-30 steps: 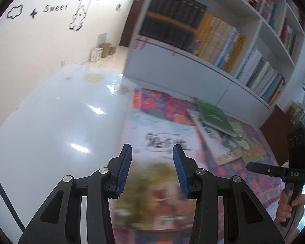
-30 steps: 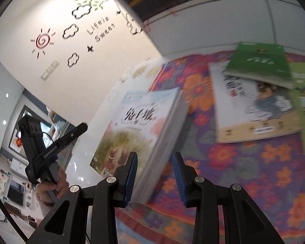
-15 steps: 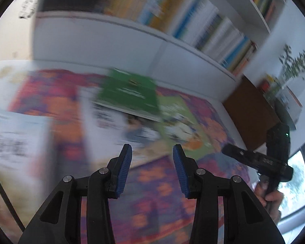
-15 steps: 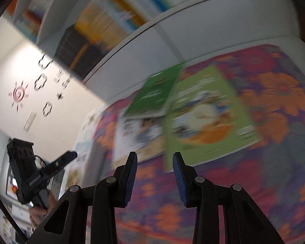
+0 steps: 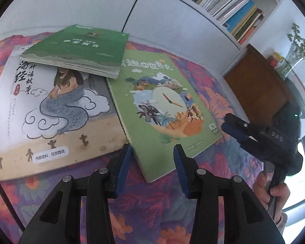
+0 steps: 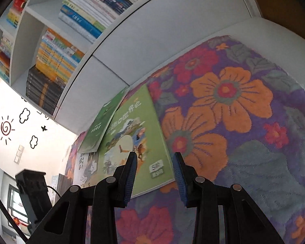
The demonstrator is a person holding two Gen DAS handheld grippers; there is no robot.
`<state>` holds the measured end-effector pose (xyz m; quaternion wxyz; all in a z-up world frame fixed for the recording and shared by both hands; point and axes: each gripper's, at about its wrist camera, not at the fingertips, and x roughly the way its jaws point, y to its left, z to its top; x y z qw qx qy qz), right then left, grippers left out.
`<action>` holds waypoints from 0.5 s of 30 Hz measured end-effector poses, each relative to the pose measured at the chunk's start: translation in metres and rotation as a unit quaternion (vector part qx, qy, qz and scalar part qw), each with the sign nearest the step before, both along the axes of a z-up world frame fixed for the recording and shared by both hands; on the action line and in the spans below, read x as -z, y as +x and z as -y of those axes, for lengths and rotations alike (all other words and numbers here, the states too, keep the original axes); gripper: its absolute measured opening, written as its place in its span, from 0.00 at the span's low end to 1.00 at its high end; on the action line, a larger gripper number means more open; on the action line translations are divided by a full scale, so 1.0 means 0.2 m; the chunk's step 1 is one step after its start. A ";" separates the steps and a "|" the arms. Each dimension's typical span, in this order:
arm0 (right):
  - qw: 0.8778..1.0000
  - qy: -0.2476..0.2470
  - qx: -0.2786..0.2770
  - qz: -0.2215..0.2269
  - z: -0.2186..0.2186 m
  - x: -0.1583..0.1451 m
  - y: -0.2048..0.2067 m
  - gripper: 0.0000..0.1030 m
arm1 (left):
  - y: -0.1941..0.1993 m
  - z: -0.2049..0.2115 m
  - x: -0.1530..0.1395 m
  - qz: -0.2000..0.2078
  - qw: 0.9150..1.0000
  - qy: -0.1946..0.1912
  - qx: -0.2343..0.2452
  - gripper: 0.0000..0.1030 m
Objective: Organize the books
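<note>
Where flowers spread, three books (one overlapping two).

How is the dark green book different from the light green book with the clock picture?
The dark green book rests on other books, its near edge raised; the light green book lies flat on the flowered cloth. The dark green book's cover is nearly plain, while the light green book shows a colourful clock scene. The dark one's cover looks smaller. Both lie face up, closed.
</note>
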<state>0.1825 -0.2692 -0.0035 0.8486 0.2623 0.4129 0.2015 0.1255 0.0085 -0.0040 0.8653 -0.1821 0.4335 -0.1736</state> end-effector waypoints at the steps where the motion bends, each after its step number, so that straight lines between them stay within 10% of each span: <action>1: 1.000 0.009 -0.002 -0.002 0.00 0.01 0.00 0.34 | -0.01 0.00 0.00 0.005 1.000 0.001 0.001 0.39; 15: 1.000 0.004 -0.013 0.002 -0.04 0.07 0.01 0.35 | -0.04 0.04 0.01 0.036 0.999 0.028 0.004 0.47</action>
